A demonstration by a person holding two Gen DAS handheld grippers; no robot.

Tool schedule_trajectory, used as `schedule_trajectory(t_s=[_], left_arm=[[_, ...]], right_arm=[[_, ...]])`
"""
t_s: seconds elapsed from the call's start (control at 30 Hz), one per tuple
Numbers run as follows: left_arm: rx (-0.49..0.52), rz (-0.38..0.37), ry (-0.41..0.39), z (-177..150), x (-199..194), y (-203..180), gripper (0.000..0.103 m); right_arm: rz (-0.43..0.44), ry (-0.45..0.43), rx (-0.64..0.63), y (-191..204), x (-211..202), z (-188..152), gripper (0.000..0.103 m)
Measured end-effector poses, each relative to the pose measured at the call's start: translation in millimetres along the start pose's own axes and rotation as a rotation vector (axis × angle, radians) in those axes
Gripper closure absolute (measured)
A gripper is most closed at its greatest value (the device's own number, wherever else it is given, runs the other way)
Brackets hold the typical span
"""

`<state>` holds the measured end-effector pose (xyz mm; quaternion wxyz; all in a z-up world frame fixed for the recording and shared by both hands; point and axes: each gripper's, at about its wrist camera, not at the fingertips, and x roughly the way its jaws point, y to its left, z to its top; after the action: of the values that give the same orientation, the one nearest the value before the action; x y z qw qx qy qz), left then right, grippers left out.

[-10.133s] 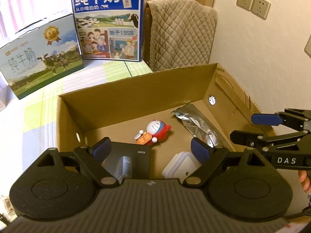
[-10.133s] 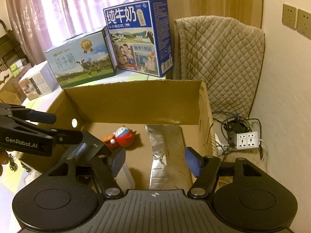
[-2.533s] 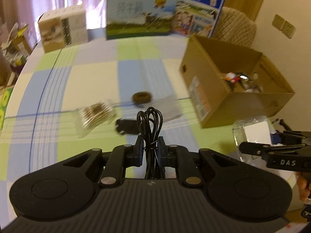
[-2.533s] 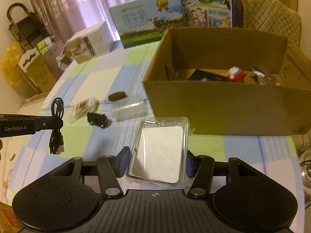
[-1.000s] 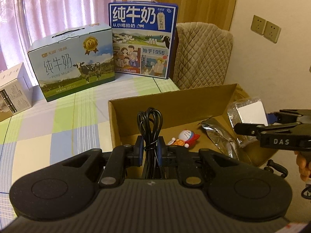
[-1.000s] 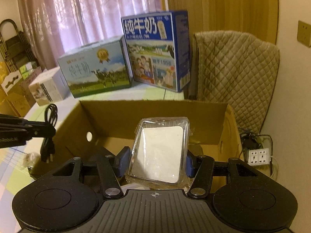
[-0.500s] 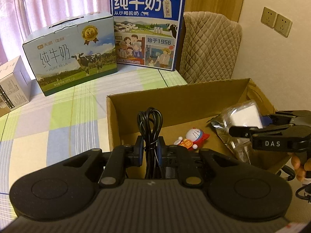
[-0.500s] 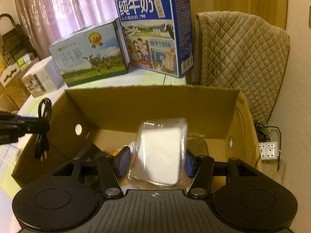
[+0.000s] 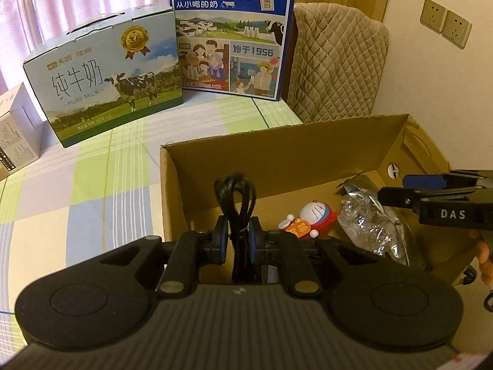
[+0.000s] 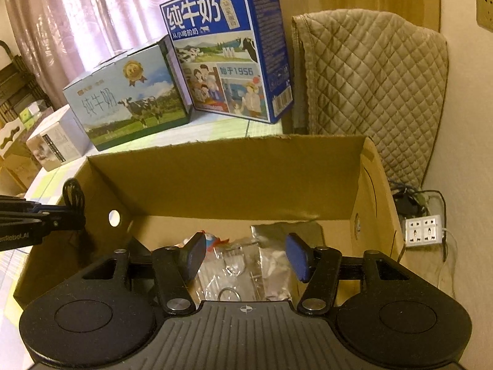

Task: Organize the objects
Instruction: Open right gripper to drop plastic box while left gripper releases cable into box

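My left gripper (image 9: 236,242) is shut on a coiled black cable (image 9: 236,199) and hangs over the left side of an open cardboard box (image 9: 277,154). Inside the box lie a red and white toy figure (image 9: 312,215), a silver foil bag (image 9: 359,185) and a clear plastic package (image 9: 366,228). My right gripper (image 10: 246,257) stands open above that clear package (image 10: 234,271), with nothing between its blue pads. In the right wrist view the left gripper (image 10: 58,212) shows at the left edge of the box (image 10: 246,178), with the cable loop (image 10: 74,194) above it.
Two milk cartons (image 9: 111,74) (image 9: 231,30) and a small white box (image 9: 15,135) stand behind the box on a checked tablecloth (image 9: 77,200). A quilted chair back (image 10: 369,92) is at the right, with a power strip (image 10: 423,229) on the floor by the wall.
My right gripper opened and the clear package fell from it into the box. The left gripper kept the cable and moved a little closer over the box.
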<state>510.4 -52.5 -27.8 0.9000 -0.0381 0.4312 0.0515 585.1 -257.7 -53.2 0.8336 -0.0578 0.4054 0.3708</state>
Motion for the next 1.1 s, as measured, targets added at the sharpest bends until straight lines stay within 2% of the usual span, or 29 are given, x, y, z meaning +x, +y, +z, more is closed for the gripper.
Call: schedule_trajectory(t_s=[0.2,0.4,0.5,0.87,0.93,1.07,1.1], left_arm=[[0.005,0.007,0.007,2.5,8.5,0.6,0.091],[0.010,-0.001,0.008,1.2,8.6,0.7,0.082],[0.005,-0.005,0.012,-0.3,7.9,1.1,0.074],[-0.002,-0.019,0.021,-8.6,-1.2,-0.7,0.060],[-0.005,-0.020,0.021,-10.2,-3.8,-0.8,0.053],[-0.008,-0.021,0.015,-13.7,-11.2,-2.0,0.049],[-0.009,-0.021,0.014,-14.6,-13.0,-2.8,0.045]], right_arm=[[-0.001,0.001,0.013,-2.6,0.8,-1.8,0.048],[-0.002,-0.004,0.020,-2.6,-1.5,-1.5,0.048],[-0.003,-0.004,0.022,-2.6,-2.8,-1.8,0.048],[0.006,-0.018,0.027,2.9,-20.3,-7.8,0.047],[0.008,-0.021,0.031,3.9,-24.3,-10.2,0.047],[0.012,-0.023,0.034,7.2,-32.6,-15.2,0.047],[0.012,-0.024,0.034,7.9,-34.7,-16.4,0.047]])
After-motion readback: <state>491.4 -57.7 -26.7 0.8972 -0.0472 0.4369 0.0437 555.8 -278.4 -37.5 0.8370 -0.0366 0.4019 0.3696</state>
